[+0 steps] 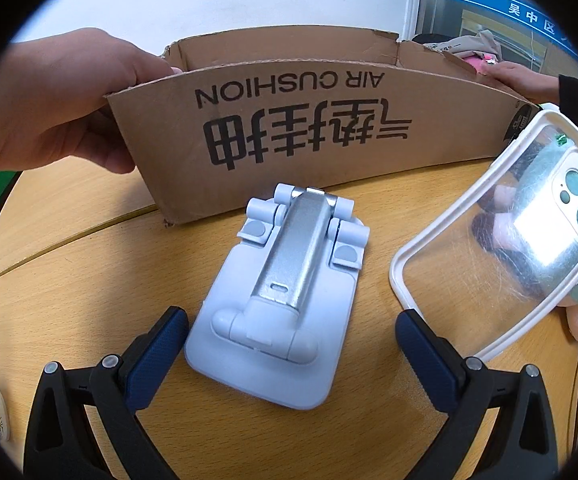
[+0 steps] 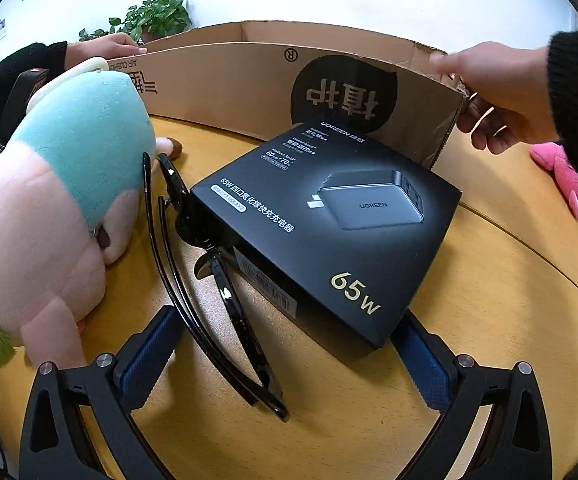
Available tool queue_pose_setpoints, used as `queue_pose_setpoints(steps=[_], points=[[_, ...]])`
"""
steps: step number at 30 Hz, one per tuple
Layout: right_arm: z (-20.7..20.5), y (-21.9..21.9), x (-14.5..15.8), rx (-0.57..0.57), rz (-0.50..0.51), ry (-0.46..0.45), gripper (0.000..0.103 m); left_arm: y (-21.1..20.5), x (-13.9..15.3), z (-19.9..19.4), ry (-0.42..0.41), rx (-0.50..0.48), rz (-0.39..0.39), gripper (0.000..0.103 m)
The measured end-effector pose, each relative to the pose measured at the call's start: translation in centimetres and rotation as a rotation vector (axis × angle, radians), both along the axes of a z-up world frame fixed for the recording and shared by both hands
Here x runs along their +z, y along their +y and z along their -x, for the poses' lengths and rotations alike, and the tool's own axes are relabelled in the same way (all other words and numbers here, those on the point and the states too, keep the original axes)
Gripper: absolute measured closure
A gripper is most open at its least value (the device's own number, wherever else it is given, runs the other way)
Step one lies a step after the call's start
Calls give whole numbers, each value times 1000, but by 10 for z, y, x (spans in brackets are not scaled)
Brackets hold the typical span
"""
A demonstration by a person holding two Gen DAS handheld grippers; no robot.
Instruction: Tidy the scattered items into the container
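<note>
In the left wrist view my left gripper (image 1: pixel 291 340) is open, its fingers either side of the near end of a folded white phone stand (image 1: pixel 285 288) lying on the wooden table. A clear phone case (image 1: pixel 501 236) with a white rim leans at the right. The cardboard box (image 1: pixel 289 120) stands behind. In the right wrist view my right gripper (image 2: pixel 285 352) is open around the near corner of a black charger box (image 2: pixel 329 224) and the black sunglasses (image 2: pixel 209 280) beside it. The cardboard box (image 2: pixel 249 80) stands behind them.
Two bare hands (image 1: pixel 61 100) (image 2: pixel 501 84) hold the cardboard box's ends. A pink and teal plush toy (image 2: pixel 49 200) lies left of the sunglasses. A pink plush (image 2: pixel 577 192) lies at the far right. A potted plant (image 2: pixel 153 16) stands behind the box.
</note>
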State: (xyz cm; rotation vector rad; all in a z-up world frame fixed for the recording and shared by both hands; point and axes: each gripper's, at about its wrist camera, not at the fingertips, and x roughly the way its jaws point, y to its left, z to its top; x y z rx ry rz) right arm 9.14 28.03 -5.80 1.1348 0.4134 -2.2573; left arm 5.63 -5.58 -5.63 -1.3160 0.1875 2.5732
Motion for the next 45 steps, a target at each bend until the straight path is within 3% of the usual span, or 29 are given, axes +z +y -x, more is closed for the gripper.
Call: queue_pose_setpoints(steps=[18, 28, 33, 38, 42, 45], points=[[4, 2, 1, 9, 0, -1, 0, 1, -1, 0, 1, -1, 1, 0], [-5, -1, 2, -62, 1, -2, 0, 1, -1, -1, 2, -2, 2, 0], [-40, 4, 8, -71, -64, -93, 0, 2, -1, 0, 2, -3, 2, 0], [-81, 28, 18, -221, -9, -129, 0, -3, 1, -5, -14, -8, 8, 0], [-123, 34, 60, -280, 118, -9, 0, 6, 15, -37, 37, 30, 26, 2], [-149, 20, 99, -244, 220, 97, 0, 18, 48, -73, 156, 64, -7, 2]])
